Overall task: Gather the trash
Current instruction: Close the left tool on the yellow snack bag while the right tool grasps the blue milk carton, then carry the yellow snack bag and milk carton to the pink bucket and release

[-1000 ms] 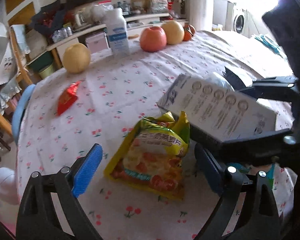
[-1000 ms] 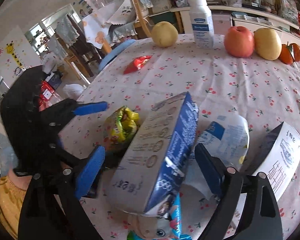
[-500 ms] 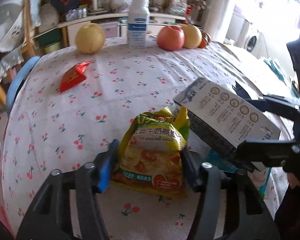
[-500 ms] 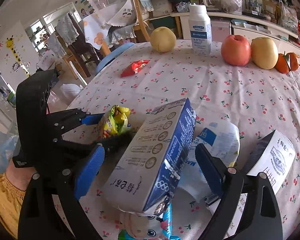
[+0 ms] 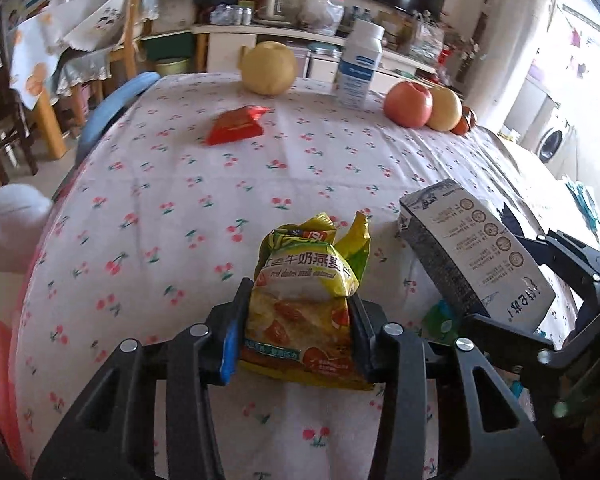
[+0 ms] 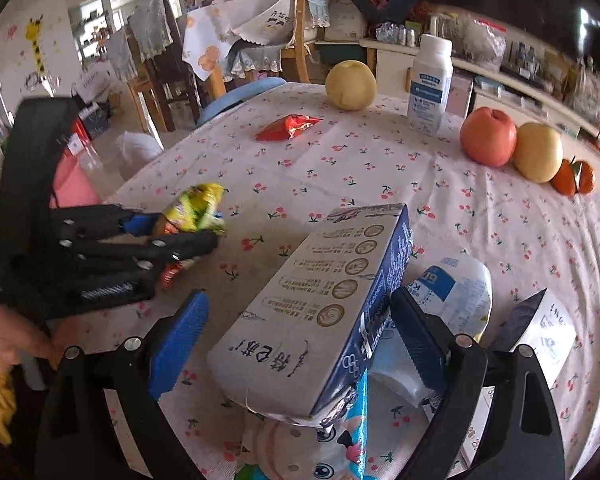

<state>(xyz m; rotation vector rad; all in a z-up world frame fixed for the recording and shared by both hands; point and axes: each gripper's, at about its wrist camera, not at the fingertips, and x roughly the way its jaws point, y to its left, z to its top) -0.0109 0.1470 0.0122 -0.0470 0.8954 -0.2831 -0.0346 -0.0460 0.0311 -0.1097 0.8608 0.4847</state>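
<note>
Yellow snack bag (image 5: 304,304) sits pinched in the left tongs (image 5: 296,320) above the worktop (image 5: 220,184); the right tongs (image 6: 296,332) stand wide around a milk carton (image 6: 320,304).

Bare tablecloth (image 5: 172,200) lies open leftward; the milk carton (image 5: 476,264) crowds the right.

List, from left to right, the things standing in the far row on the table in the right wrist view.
Yellow pear → white bottle → red apple → yellow apple → small orange-red fruits.
</note>
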